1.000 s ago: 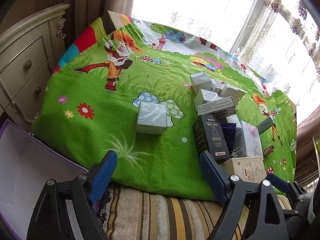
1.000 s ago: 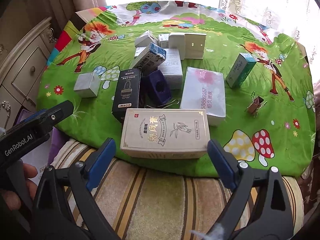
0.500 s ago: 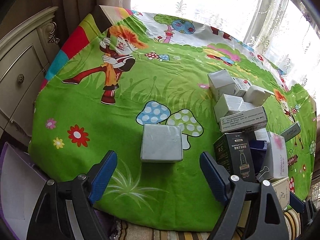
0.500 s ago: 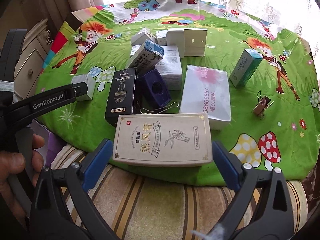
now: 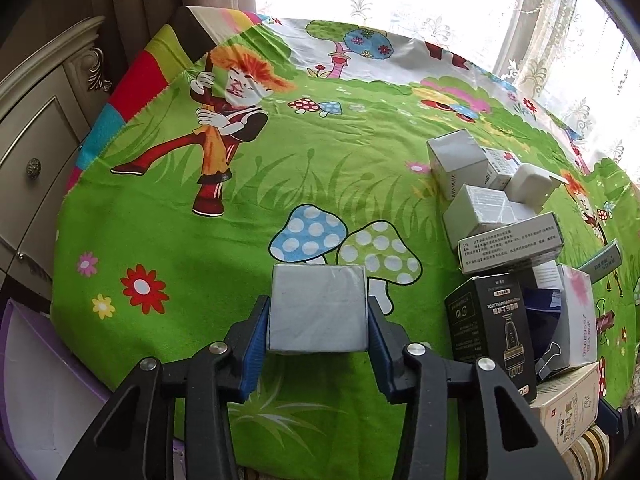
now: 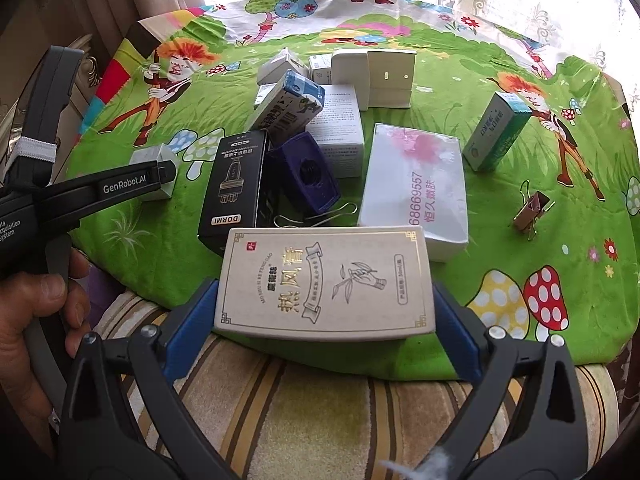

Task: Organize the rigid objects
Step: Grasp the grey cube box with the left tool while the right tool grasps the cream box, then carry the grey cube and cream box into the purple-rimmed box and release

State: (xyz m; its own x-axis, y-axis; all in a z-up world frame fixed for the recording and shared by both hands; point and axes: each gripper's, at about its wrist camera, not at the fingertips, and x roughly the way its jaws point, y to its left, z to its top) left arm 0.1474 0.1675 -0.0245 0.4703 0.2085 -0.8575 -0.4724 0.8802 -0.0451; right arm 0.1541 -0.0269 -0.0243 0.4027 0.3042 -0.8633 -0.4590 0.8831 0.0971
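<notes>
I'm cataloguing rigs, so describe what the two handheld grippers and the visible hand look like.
Both the left gripper and the right gripper have black angular plastic fingers with silver rivets and blue pads. From the right wrist view, the left gripper's black body carries white "GenRobot.AI" lettering and a white elastic strap. The person's hand on its handle is bare; no sleeve or cable shows.

Left gripper (image 5: 318, 322) was closing, blue fingers (image 5: 256, 344) against small grey cardboard box (image 5: 318, 308) on green cartoon-print cloth (image 5: 200, 248).

My left tongs (image 5: 318, 326) have matt blue plastic pads closing on a grey box (image 5: 318, 312) wrapped in glossy film. Beside it, the printed cloth (image 5: 200, 248) looks soft and matt; the black carton (image 5: 490, 330) is smooth cardboard.
</notes>
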